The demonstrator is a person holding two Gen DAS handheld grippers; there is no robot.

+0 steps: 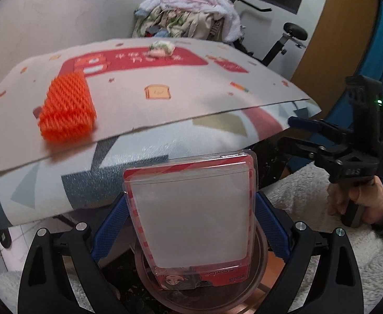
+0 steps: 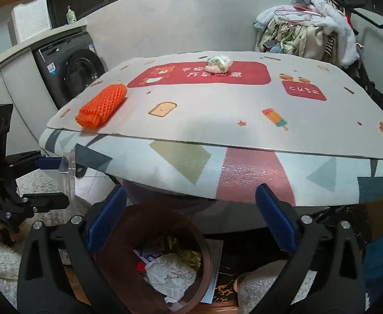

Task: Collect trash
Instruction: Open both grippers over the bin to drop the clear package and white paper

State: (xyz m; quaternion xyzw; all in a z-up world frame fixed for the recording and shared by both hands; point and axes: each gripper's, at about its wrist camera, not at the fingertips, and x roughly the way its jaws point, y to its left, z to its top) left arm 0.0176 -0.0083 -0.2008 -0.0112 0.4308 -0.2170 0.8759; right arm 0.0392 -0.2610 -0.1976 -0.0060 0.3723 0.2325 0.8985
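My left gripper [image 1: 191, 209] is shut on a clear plastic blister pack [image 1: 194, 217] with a red striped border. It holds the pack just above the brown trash bin [image 1: 260, 259]. In the right wrist view this gripper [image 2: 50, 180] shows at the left edge, with the clear pack [image 2: 68, 172] edge-on between its jaws. My right gripper [image 2: 191, 217] is open and empty over the bin [image 2: 113, 240], which holds crumpled paper [image 2: 170, 274] and wrappers. On the table lie an orange foam net [image 2: 101, 106] and a crumpled white-green wad [image 2: 219, 64]. The right gripper [image 1: 301, 134] is also seen from the left wrist.
The table's printed mat [image 2: 217, 110] overhangs the bin on the near side. A washing machine [image 2: 73, 70] stands at the back left, a heap of laundry [image 2: 309, 34] at the back right. White fluffy rug [image 1: 309, 196] covers the floor beside the bin.
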